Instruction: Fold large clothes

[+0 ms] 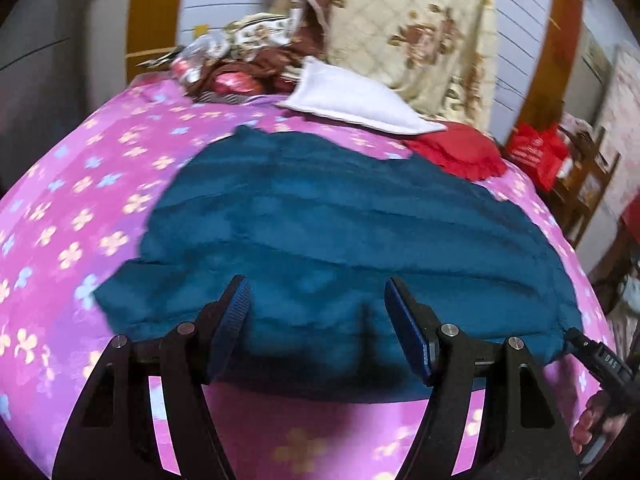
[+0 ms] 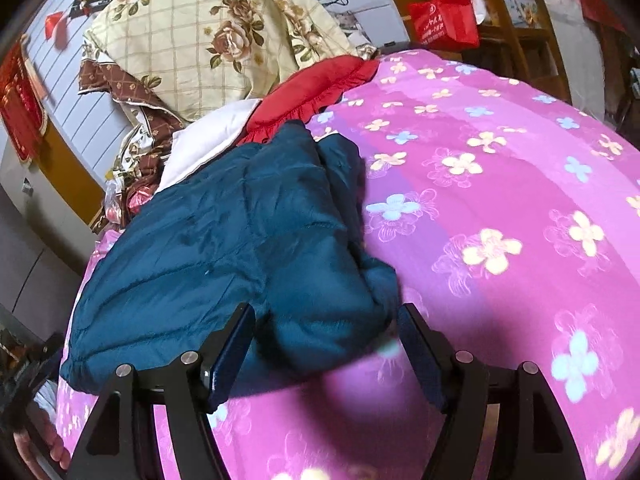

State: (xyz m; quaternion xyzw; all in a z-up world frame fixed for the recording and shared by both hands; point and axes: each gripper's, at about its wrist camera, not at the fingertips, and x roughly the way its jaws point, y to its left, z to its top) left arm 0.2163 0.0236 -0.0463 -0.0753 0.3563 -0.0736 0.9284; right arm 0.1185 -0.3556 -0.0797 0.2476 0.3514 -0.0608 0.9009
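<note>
A large teal quilted jacket (image 1: 340,220) lies spread on a pink flowered bed cover (image 1: 80,200). My left gripper (image 1: 316,292) is open, its jaws hovering over the jacket's near hem, holding nothing. In the right wrist view the jacket (image 2: 224,232) lies at left with a sleeve folded over its right side. My right gripper (image 2: 326,320) is open, its jaws either side of the sleeve's near end, not closed on it. The right gripper's tip also shows in the left wrist view (image 1: 596,360) at the jacket's right corner.
A white pillow (image 1: 356,100), a red frilled cushion (image 1: 456,150) and a cream floral quilt (image 1: 420,28) sit at the bed's head. Bundled brown bedding (image 1: 240,64) lies at the far left. A red bag (image 2: 444,16) hangs by wooden shelves (image 2: 516,28) beyond the bed.
</note>
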